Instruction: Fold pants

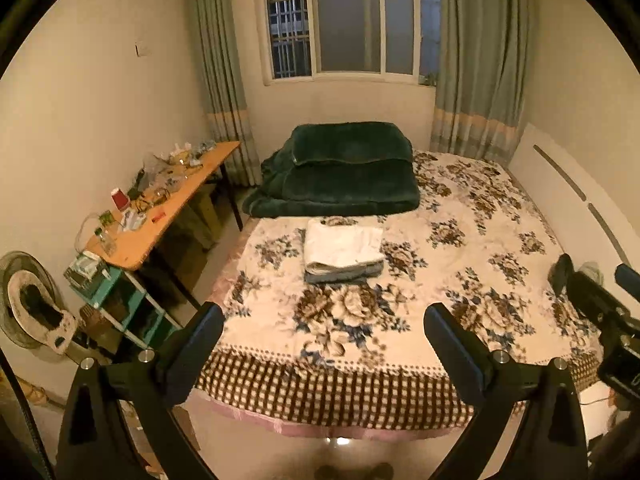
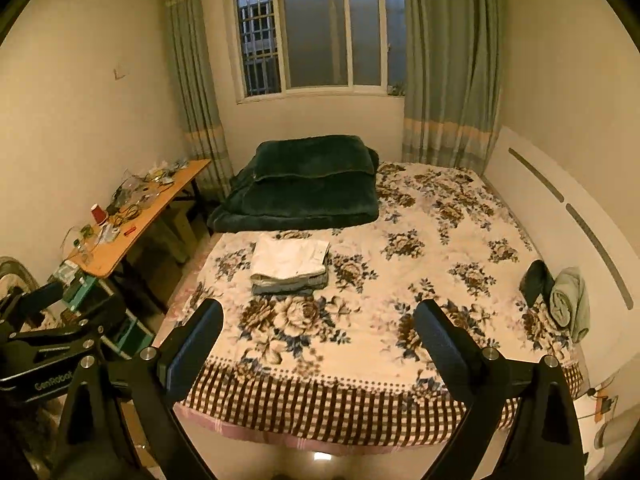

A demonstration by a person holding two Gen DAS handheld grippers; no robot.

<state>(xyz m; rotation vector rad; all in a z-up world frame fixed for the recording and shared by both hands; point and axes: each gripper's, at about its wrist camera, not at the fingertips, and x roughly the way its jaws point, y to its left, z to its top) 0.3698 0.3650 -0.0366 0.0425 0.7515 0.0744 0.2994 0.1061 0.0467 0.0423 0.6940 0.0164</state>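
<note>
We've got the bed (image 1: 460, 248) filling most of both views, floral cover spread flat, probably so there's room to fold on; the dark green blanket (image 1: 340, 172) sits folded at the far end, out of the way; the orange surface (image 1: 168, 216) on the left is cluttered, red cup included; the pants (image 2: 290, 266) lie folded in a neat stack on the bed's left half, well ahead of us, so that pile looks done; left tool (image 1: 324, 332) and right tool (image 2: 318, 324) hang at the foot of the bed, both spread wide, gripping nothing; the left tool's body reads "GenRobot" in the right view.
</note>
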